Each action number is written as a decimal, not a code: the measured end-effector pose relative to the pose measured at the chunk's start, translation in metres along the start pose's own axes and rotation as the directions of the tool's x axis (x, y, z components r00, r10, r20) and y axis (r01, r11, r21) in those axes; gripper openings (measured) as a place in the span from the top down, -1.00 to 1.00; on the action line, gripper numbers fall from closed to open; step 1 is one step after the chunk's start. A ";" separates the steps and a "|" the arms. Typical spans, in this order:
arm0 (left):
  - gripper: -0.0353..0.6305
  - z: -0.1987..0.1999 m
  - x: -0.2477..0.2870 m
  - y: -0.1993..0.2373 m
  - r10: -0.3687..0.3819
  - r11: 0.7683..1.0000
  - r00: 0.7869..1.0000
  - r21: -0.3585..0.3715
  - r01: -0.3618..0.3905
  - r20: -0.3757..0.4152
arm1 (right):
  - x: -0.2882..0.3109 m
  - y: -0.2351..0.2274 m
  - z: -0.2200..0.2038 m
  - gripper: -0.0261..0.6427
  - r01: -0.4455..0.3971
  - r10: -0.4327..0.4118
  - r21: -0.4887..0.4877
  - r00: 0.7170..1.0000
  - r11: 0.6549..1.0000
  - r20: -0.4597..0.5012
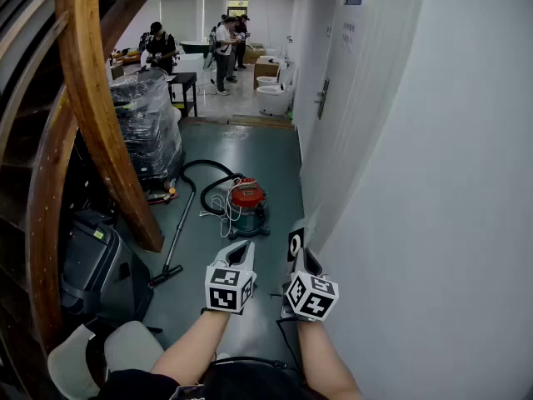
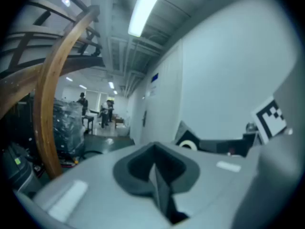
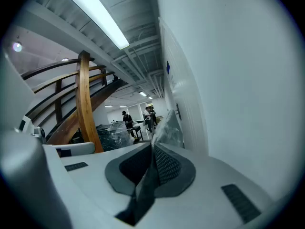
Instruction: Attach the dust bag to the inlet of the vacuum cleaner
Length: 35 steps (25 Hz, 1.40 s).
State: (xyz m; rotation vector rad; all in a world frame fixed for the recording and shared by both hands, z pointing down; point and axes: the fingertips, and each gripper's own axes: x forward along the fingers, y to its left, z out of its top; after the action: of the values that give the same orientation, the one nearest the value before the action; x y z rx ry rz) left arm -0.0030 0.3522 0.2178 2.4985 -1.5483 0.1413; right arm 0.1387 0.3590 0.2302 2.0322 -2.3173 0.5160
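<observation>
The dust bag (image 1: pixel 296 244), a pale crinkled sheet in the right gripper view (image 3: pixel 167 124) with a dark panel bearing a pale ring in the head view, sticks out forward and upward from the right gripper (image 1: pixel 306 261), its long axis roughly in line with the jaws, which are pinched narrowly on its lower edge. It points toward the vacuum cleaner (image 1: pixel 247 204), a red-lidded drum standing upright on the floor (image 1: pixel 250 148) well ahead, black hose (image 1: pixel 204 167) looped behind it. Both bare forearms reach forward side by side, grippers tipped slightly down, the left gripper (image 1: pixel 241 250) just beside the right with its jaws closed together on nothing.
</observation>
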 end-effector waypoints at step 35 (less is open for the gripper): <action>0.90 -0.019 0.012 0.106 -0.064 0.997 0.997 -0.051 0.062 -0.038 | 0.062 0.074 -0.030 0.87 0.054 -0.054 0.015 0.998 0.998 -0.026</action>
State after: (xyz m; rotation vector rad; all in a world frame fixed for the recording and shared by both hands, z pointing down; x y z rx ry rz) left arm -0.0919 0.2998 0.2513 2.4879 -1.4385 0.1402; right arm 0.0516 0.3139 0.2554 2.0760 -2.2444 0.5561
